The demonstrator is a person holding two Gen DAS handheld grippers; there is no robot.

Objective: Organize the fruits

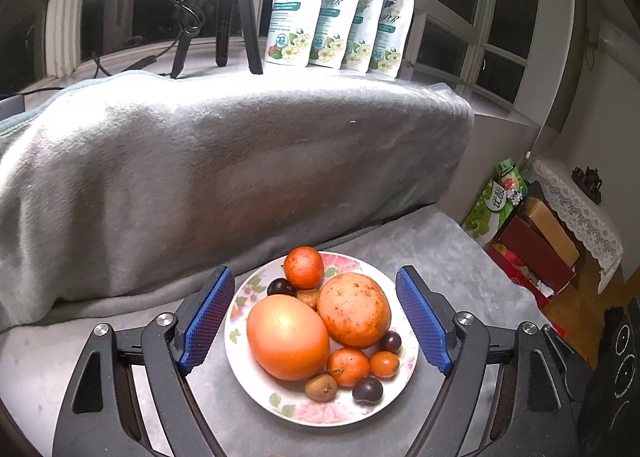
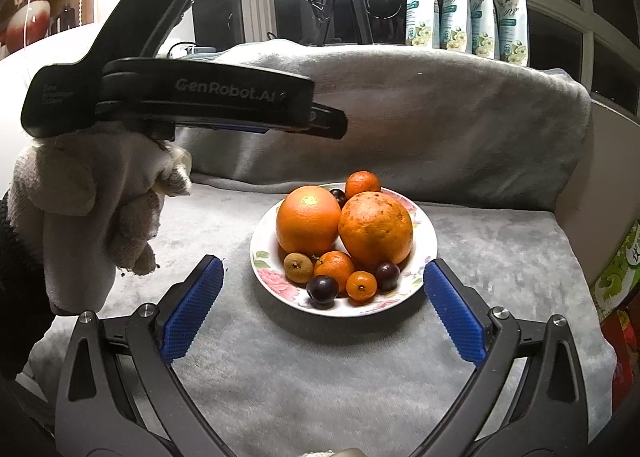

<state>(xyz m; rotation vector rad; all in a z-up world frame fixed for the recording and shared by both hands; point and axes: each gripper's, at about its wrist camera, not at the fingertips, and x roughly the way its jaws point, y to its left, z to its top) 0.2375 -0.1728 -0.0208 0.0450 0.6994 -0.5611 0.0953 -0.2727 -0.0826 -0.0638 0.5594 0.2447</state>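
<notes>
A floral plate sits on a grey blanket and holds fruit: two large oranges, one speckled, several small tangerines, dark plums and brown longans. My left gripper is open and empty, its jaws either side of the plate, above it. My right gripper is open and empty, just in front of the plate. In the right wrist view the left gripper's body hangs above left of the plate, held by a gloved hand.
A blanket-covered backrest rises behind the plate. On the sill stand a tripod and several detergent pouches. Boxes sit on the floor to the right, beyond the blanket's edge.
</notes>
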